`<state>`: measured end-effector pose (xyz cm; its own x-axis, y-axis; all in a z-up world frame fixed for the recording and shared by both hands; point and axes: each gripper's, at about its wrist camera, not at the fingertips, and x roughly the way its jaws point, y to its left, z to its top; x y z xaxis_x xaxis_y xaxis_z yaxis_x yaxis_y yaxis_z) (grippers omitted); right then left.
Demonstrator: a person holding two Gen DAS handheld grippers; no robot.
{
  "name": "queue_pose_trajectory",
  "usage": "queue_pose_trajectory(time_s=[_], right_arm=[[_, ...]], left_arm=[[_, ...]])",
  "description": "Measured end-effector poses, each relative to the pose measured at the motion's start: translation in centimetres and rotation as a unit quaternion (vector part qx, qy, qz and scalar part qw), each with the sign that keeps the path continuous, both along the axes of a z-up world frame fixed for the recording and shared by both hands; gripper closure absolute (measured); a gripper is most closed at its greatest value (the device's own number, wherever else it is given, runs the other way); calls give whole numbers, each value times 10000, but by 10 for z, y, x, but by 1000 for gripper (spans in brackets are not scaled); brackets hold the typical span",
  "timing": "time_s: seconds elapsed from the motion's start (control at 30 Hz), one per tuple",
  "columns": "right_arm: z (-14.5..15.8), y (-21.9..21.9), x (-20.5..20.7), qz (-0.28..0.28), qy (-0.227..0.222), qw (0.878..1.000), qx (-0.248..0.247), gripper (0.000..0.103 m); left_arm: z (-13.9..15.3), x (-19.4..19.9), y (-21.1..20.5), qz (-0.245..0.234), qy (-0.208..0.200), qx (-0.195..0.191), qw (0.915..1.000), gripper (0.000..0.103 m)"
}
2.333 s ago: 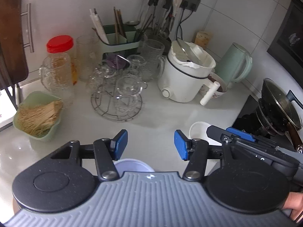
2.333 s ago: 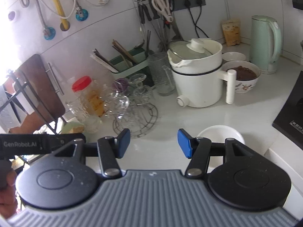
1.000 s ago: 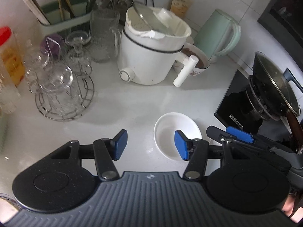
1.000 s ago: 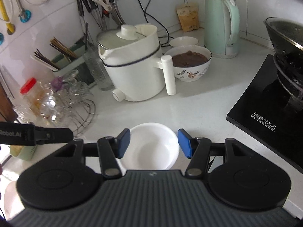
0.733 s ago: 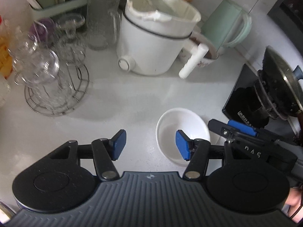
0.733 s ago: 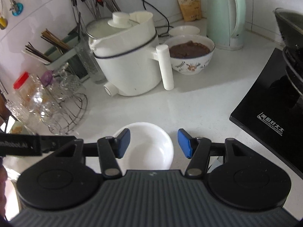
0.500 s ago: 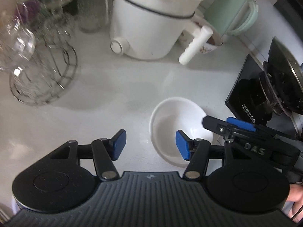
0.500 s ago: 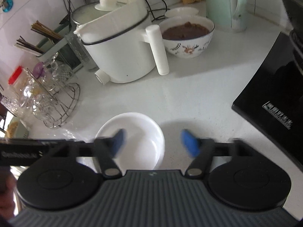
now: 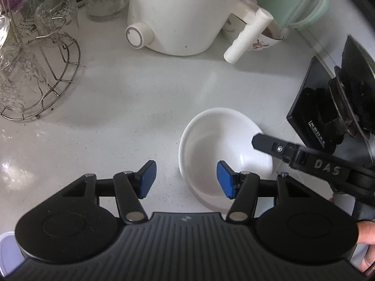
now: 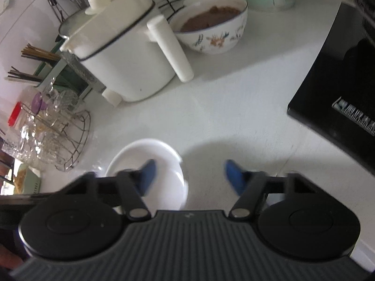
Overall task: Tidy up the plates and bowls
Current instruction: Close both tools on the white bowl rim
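An empty white bowl (image 9: 222,140) (image 10: 145,152) stands upright on the white counter (image 9: 131,107). My left gripper (image 9: 186,179) hangs open just above it; its right pad sits over the bowl's inside, its left pad outside the bowl's left rim, neither pressing. My right gripper (image 10: 189,175) is blurred and its jaws are closing. The bowl's right rim lies between them, the left pad over the inside, with no pad pressing on it. One black finger of the right gripper (image 9: 276,147) reaches over the bowl's right side in the left wrist view.
Behind the bowl stand a white electric pot (image 9: 178,11) with a long handle, a patterned bowl of brown food (image 10: 215,39) and a green kettle (image 9: 293,2). A wire rack of glasses (image 9: 35,70) is left; a black cooktop (image 10: 339,93) with a pan is right.
Both grippers have come down and closer to the white bowl, one at each side of it. The right jaws spread wider half a second ago and are narrower now.
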<state>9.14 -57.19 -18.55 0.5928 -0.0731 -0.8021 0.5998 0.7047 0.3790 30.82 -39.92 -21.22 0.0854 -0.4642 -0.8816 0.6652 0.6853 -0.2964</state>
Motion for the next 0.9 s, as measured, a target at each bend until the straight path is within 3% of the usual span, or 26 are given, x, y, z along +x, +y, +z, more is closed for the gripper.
queue_pose_trajectory(time_s=[0.07, 0.1, 0.23, 0.33, 0.47, 0.9], right_arm=[[-5, -1, 0, 18, 46, 9998, 194, 71], [-8, -1, 0, 40, 86, 9996, 274, 76], [-10, 2, 2, 138, 143, 9995, 234, 87], [-12, 4, 5, 232, 163, 9993, 227, 93], [-12, 3, 9, 47, 207, 9989, 420, 95], [14, 12, 11, 132, 36, 9994, 303, 94]], left_arm=[[-2, 0, -1, 1, 42, -3, 10000, 49], [-4, 0, 0, 9, 78, 5, 10000, 52], [-10, 2, 0, 90, 282, -33, 9996, 77], [-11, 2, 1, 119, 301, -72, 9994, 89], [-7, 1, -1, 175, 240, -29, 9996, 90], [28, 10, 11, 406, 196, -271, 9986, 90]])
